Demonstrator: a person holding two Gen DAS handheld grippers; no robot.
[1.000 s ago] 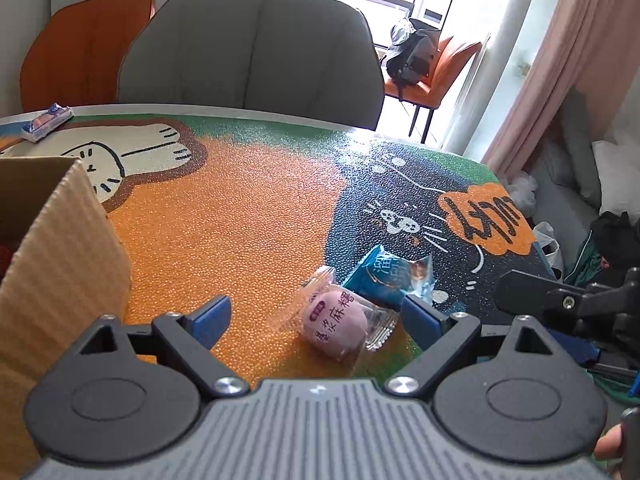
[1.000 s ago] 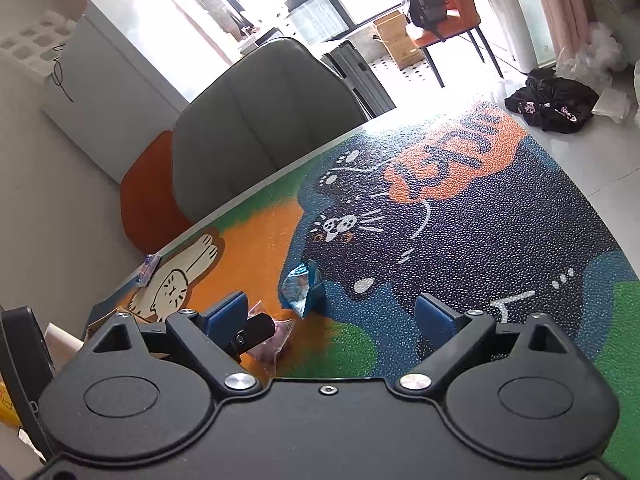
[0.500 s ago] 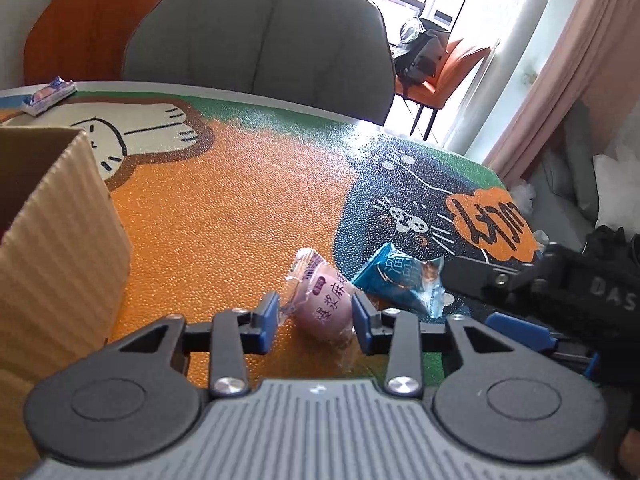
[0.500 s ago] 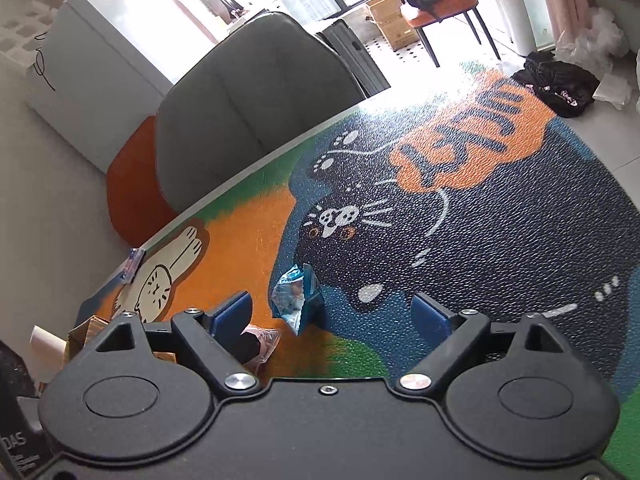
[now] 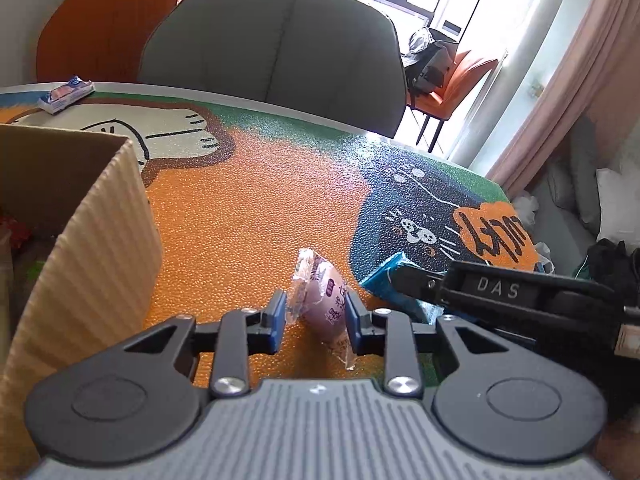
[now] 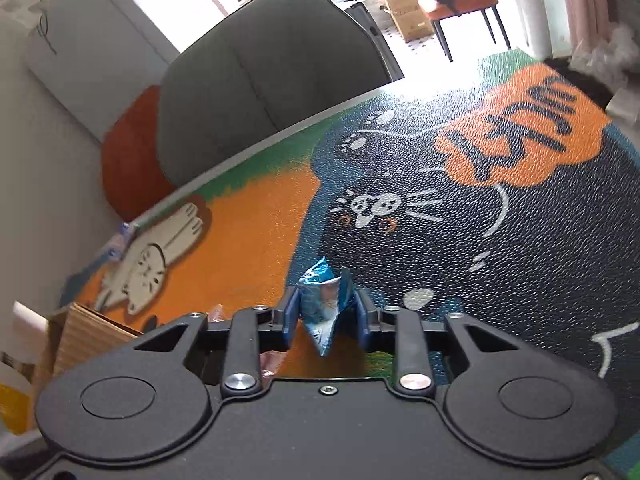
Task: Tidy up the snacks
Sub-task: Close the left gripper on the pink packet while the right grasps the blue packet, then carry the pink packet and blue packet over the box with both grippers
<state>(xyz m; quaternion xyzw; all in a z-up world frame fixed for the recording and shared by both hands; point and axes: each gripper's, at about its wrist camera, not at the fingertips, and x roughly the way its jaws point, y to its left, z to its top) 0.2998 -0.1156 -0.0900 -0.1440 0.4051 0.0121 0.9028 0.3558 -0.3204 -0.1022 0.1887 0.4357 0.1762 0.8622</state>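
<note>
My left gripper [image 5: 315, 314] is shut on a pink wrapped snack [image 5: 326, 300], which sits upright between the blue pads just over the orange part of the table mat. My right gripper [image 6: 326, 312] is shut on a blue wrapped snack [image 6: 322, 300] above the mat; it also shows in the left wrist view [image 5: 386, 280], partly hidden by the right gripper's black body [image 5: 504, 292]. A cardboard box [image 5: 80, 240] stands open at the left, close to my left gripper.
A small blue-and-pink snack pack [image 5: 66, 94] lies at the table's far left edge. A grey chair [image 5: 276, 44] and an orange chair [image 5: 104, 20] stand behind the table. The cartoon mat [image 6: 480, 220] covers the tabletop.
Both grippers went from open to shut: the left on the pink snack, the right on the blue snack. Both snacks now stand upright in the jaws.
</note>
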